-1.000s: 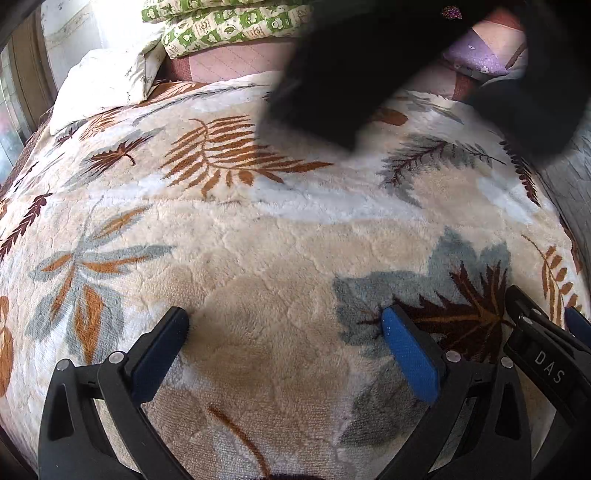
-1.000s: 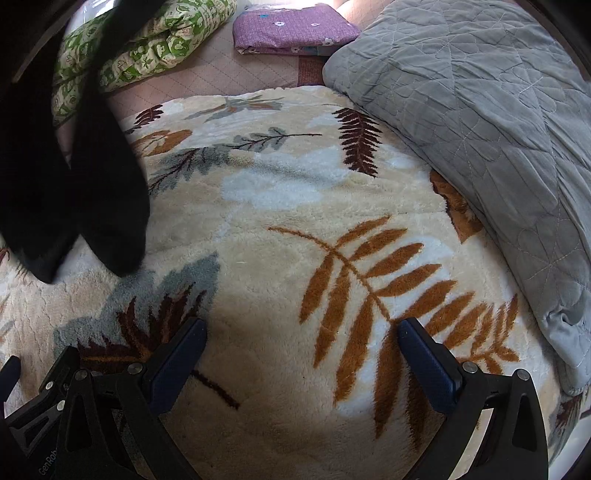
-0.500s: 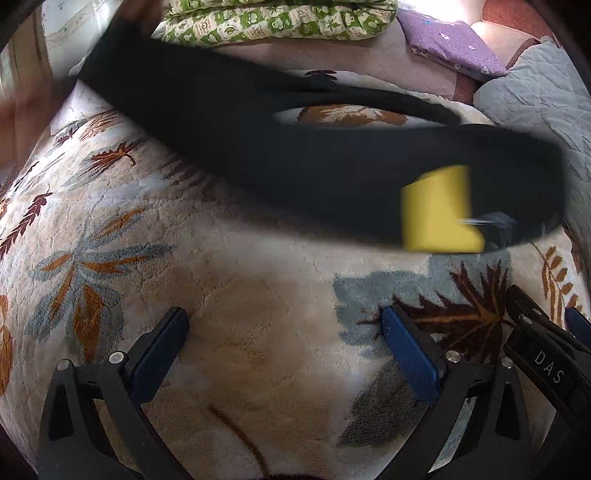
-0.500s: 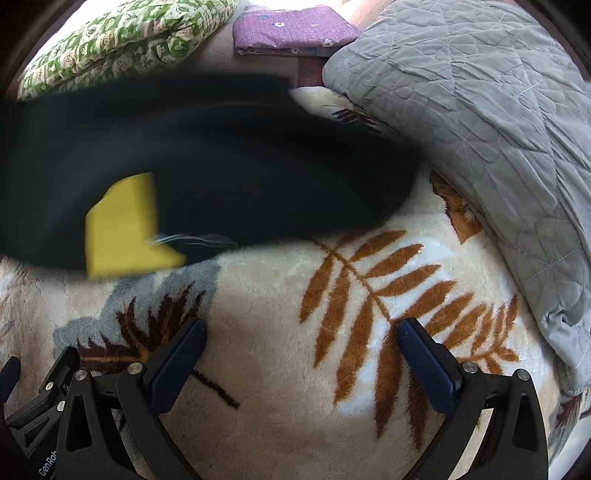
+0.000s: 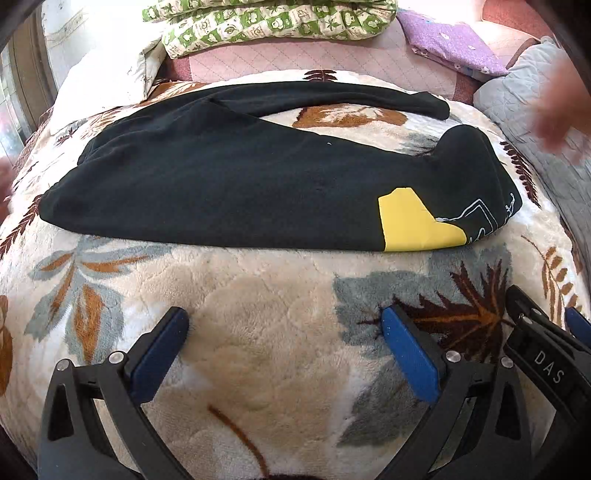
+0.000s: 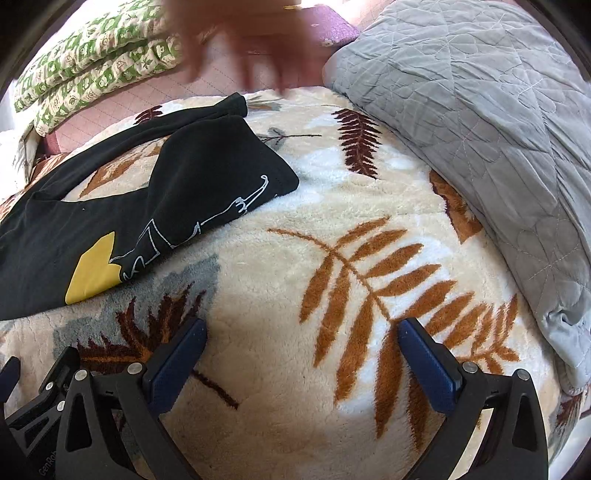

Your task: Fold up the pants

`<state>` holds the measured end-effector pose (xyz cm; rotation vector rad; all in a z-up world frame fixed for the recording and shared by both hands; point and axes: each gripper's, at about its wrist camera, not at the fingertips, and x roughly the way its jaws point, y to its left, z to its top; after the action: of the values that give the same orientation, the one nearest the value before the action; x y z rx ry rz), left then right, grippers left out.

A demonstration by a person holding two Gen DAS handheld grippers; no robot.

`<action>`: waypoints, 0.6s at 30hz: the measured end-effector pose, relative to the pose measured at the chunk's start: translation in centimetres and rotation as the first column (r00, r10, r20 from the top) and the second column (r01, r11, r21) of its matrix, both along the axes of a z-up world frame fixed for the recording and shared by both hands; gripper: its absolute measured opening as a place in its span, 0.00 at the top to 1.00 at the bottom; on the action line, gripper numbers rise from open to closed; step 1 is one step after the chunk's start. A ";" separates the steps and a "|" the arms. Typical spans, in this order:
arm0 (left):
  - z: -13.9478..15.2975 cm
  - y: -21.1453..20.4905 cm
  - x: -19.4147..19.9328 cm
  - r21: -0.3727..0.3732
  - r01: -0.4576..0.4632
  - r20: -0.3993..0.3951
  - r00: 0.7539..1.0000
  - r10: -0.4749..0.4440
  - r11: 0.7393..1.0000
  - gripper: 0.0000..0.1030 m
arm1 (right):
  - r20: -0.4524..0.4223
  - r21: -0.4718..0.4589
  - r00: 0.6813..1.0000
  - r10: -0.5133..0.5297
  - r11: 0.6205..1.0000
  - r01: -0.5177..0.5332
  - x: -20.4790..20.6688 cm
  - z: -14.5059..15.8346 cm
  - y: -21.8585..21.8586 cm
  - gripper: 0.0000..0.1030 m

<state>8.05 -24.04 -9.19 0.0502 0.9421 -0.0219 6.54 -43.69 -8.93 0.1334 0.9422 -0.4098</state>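
Note:
Black pants with a yellow patch and white line print lie spread across the leaf-patterned blanket, waist at the left, the two legs splayed apart toward the right. In the right wrist view the pants fill the left side, cuffs pointing up and right. My left gripper rests open on the blanket just in front of the near leg, holding nothing. My right gripper is open too, to the right of the pants, over bare blanket.
A person's blurred hand hovers beyond the cuffs, seen also as a hand at the right. A grey quilt bounds the right side. Green patterned bedding, a purple folded cloth and a white pillow lie behind.
The pants, in the air a second ago, swept down and now lie flat on the blanket. A hand has let them go and is pulling away. Both grippers stayed still.

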 end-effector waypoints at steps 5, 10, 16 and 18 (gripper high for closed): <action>0.0 0.0 0.0 -0.001 0.000 0.002 1.000 0.000 1.000 0.00 | 0.000 0.002 1.000 0.002 1.000 -0.002 -0.1 0.0 0.0 0.01; 0.0 -0.2 0.0 0.015 0.001 0.002 1.000 -0.001 1.000 0.00 | 0.000 0.002 1.000 0.002 1.000 -0.002 -0.1 0.0 0.0 0.01; 0.0 -0.1 -0.1 0.002 0.000 0.001 1.000 0.000 1.000 0.00 | 0.003 0.003 1.000 0.005 1.000 -0.005 -0.1 -0.1 -0.1 0.01; -0.1 -0.2 -0.1 0.008 0.000 0.002 1.000 0.000 1.000 0.00 | 0.003 0.004 1.000 0.004 1.000 -0.005 -0.1 -0.2 -0.1 0.01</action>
<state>7.95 -24.19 -9.24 0.0577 0.9401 -0.0180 6.44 -43.77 -9.11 0.1357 0.9399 -0.4034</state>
